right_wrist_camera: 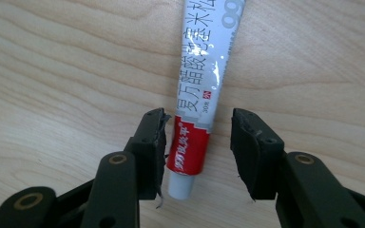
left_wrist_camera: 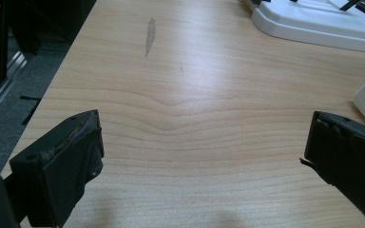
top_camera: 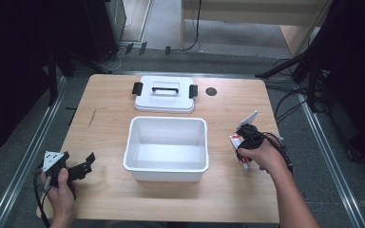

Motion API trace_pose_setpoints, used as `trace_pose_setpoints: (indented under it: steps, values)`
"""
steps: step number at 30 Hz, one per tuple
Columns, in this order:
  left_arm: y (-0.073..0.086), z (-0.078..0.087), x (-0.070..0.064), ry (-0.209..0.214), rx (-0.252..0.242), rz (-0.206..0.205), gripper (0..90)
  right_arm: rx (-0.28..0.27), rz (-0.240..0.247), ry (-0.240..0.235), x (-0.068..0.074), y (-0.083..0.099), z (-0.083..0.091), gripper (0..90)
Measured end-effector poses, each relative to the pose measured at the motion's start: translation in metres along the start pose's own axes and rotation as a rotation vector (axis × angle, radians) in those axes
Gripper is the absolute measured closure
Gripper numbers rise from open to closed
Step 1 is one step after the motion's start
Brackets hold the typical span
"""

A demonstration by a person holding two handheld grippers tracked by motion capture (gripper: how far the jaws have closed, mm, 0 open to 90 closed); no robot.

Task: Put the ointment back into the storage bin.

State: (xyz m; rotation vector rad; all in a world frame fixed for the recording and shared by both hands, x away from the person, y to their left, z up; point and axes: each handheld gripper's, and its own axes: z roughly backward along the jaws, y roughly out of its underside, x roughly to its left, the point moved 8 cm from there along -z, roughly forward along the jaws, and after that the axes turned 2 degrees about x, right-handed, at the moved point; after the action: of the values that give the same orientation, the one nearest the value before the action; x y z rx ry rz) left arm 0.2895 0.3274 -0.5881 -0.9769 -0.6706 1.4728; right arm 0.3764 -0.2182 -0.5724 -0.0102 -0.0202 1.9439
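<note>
The right tongs (right_wrist_camera: 197,142) stood spread astride a tube (right_wrist_camera: 202,90) lying flat on the table (top_camera: 104,194) at the box's three o'clock, one jaw touching its red end, the other apart. The grasp looked about to begin; closing squarely would come next, then probably a lift toward the open box (top_camera: 166,142). The left tongs (top_camera: 78,167), spread and empty, waited at eight o'clock. Beyond, at twelve o'clock, the lid (top_camera: 164,93) lay beside a dark disc (top_camera: 211,91); cables crossed the grey floor (top_camera: 228,59).
</note>
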Motion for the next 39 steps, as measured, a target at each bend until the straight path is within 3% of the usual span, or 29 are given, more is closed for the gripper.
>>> trace_pose_setpoints:
  steps: [2,19,30,39]
  values:
    - [0.000,0.000,0.000,0.000,0.000,0.001,0.0,0.013,-0.039,-0.026,0.002,-0.002,-0.001,60.7]
    - [0.000,0.000,0.000,0.002,0.001,0.004,0.0,0.037,-0.084,0.008,0.002,-0.007,-0.012,70.7]
    - [0.000,-0.001,0.000,0.001,0.004,0.004,0.0,0.035,-0.032,0.015,0.003,-0.006,-0.011,72.3]
    - [0.000,-0.001,0.000,0.002,0.004,0.004,0.0,-0.009,-0.003,0.000,0.005,-0.010,0.017,72.4]
